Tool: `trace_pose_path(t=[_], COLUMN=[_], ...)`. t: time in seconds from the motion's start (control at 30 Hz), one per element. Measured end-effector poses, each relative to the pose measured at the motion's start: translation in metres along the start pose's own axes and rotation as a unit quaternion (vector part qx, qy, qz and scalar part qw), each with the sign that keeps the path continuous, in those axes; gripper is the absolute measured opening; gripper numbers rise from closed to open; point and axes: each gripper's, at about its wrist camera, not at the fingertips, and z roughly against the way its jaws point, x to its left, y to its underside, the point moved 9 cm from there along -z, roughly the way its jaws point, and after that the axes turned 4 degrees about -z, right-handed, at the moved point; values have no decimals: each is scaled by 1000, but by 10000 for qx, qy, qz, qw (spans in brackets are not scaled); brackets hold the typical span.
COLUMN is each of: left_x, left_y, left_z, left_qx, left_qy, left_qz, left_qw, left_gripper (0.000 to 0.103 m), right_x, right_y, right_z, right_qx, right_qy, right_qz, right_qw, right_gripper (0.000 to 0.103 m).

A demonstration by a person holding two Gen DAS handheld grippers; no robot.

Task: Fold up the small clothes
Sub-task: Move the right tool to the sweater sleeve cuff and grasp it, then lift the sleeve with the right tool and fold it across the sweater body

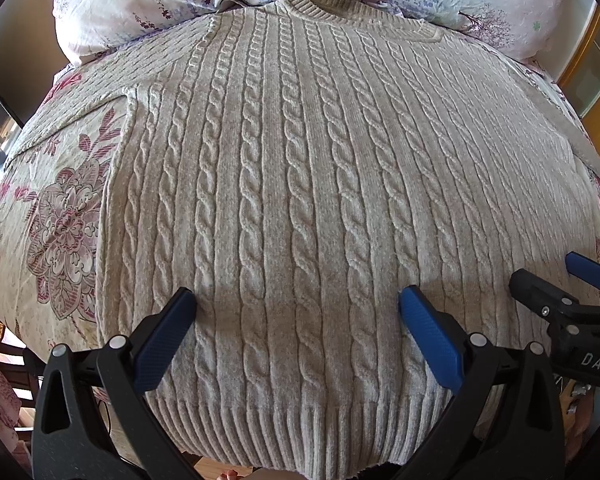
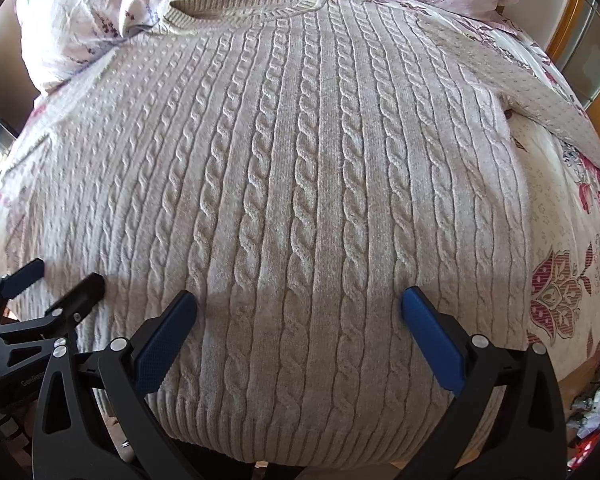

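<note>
A cream cable-knit sweater lies flat on the bed, neck at the far end, ribbed hem at the near edge; it also fills the right wrist view. My left gripper is open and empty, its blue pads above the sweater's lower left part near the hem. My right gripper is open and empty above the lower right part. Each shows in the other's view: the right gripper at the right edge, the left gripper at the left edge. One sleeve runs out to the right.
A floral bedsheet covers the bed on both sides of the sweater. Flowered pillows lie behind the neckline. A wooden frame stands at the far right. The bed's near edge lies just under the hem.
</note>
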Motion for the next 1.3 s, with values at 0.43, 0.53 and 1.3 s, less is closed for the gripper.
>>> trace_pose_path(t=[0.43, 0.53, 1.3], left_x=[4, 2, 7], left_y=[-33, -40, -70], left_z=[1, -2, -18], left_qx=[-287, -292, -250], left_qy=[126, 226, 440], left_qz=[307, 365, 804], left_qw=[9990, 9987, 9955], left_gripper=[101, 101, 101], right_x=[-172, -229, -342], right_y=[-83, -94, -110], right_z=[36, 34, 8], right_qx=[-1133, -1216, -1596], right_qy=[-1630, -1658, -1551], right_qz=[-3073, -3910, -5422], right_qw=[9307, 8971, 8103], right_gripper=[102, 90, 41])
